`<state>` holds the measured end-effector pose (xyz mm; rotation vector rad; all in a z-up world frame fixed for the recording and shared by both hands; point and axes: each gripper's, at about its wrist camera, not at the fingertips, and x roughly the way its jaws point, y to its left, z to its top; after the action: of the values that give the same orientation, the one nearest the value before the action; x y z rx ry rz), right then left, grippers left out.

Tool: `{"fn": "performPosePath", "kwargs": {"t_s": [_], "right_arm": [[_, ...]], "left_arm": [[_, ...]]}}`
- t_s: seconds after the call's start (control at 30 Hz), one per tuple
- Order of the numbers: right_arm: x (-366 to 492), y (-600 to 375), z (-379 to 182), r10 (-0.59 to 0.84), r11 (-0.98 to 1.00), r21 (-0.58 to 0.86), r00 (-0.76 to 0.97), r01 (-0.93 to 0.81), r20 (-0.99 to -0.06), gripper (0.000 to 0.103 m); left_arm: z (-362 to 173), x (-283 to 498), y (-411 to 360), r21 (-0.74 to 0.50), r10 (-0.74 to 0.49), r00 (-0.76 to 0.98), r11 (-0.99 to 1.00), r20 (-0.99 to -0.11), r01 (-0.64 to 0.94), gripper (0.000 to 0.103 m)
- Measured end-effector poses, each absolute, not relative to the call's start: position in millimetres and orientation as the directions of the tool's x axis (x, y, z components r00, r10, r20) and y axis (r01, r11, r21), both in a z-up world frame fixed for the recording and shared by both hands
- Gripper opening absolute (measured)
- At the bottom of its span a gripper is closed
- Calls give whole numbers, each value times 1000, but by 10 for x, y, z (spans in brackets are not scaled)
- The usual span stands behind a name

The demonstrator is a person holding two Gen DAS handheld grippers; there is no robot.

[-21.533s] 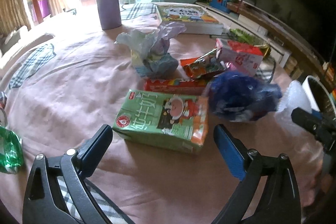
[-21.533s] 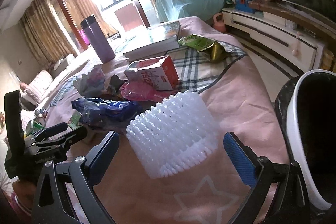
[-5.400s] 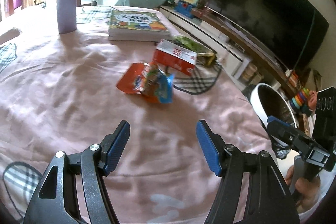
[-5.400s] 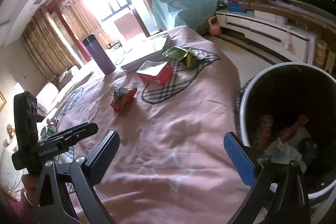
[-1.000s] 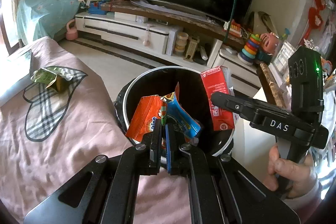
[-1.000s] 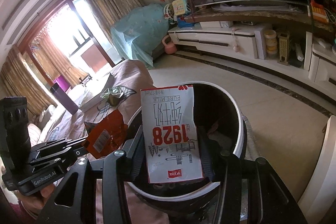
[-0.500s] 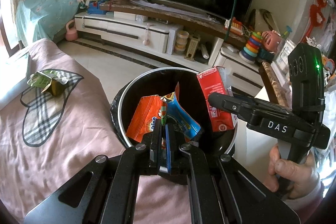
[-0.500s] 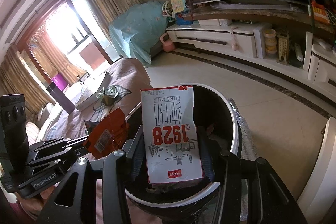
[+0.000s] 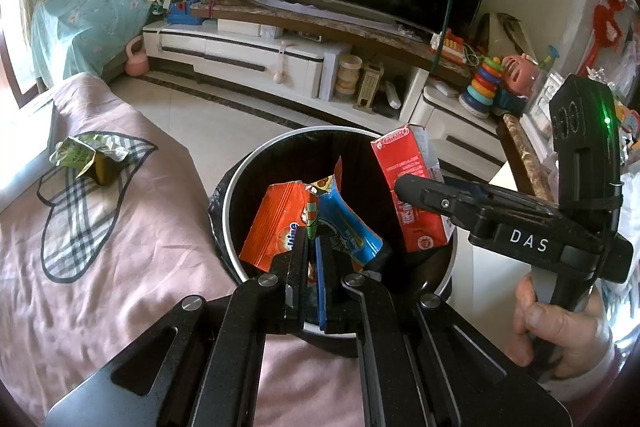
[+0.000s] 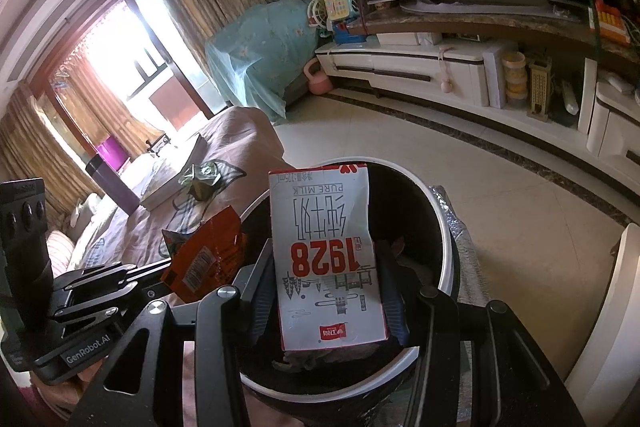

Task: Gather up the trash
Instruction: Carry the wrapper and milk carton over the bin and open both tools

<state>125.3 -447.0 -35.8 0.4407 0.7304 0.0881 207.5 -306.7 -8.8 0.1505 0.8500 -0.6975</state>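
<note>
Gripping items over the bin (image 9: 240, 179): left gripper (image 9: 312, 263), jaws closed on an orange-and-blue snack wrapper (image 9: 280, 223); right gripper (image 10: 326, 291), jaws clamped on a red-and-white milk carton (image 10: 324, 259). Both were on the table five seconds ago and are now poised for dropping. Farther off, on the pink-clothed table (image 9: 100, 267): one green wrapper (image 9: 86, 159), uncollected.

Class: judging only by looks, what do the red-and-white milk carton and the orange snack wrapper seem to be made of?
Milk carton: probably coated paperboard, with flat printed panels and crisp folded edges. Orange snack wrapper: likely thin plastic film, glossy and creased, flattened where the left gripper pinches it.
</note>
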Motion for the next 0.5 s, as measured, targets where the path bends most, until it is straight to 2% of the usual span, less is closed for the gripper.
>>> {"fn": "performPosePath", "kwargs": {"t_s": [0.37,0.47,0.5], "right_arm": [[1269,-4474,-340,222,908,412,743,79,-631,48],[1288,-4483,-340,225,907,414,739,79,-635,51],[1283,-4490,-338,225,905,417,740,82,-634,51]], "left_arm": [[-147,2139,-3024,-153,-502,457,778,-734,609,5],[-150,2133,-2981,-173,-509,448,779,-735,603,15],[-150,2127,-2957,-170,-505,452,783,-735,598,28]]}}
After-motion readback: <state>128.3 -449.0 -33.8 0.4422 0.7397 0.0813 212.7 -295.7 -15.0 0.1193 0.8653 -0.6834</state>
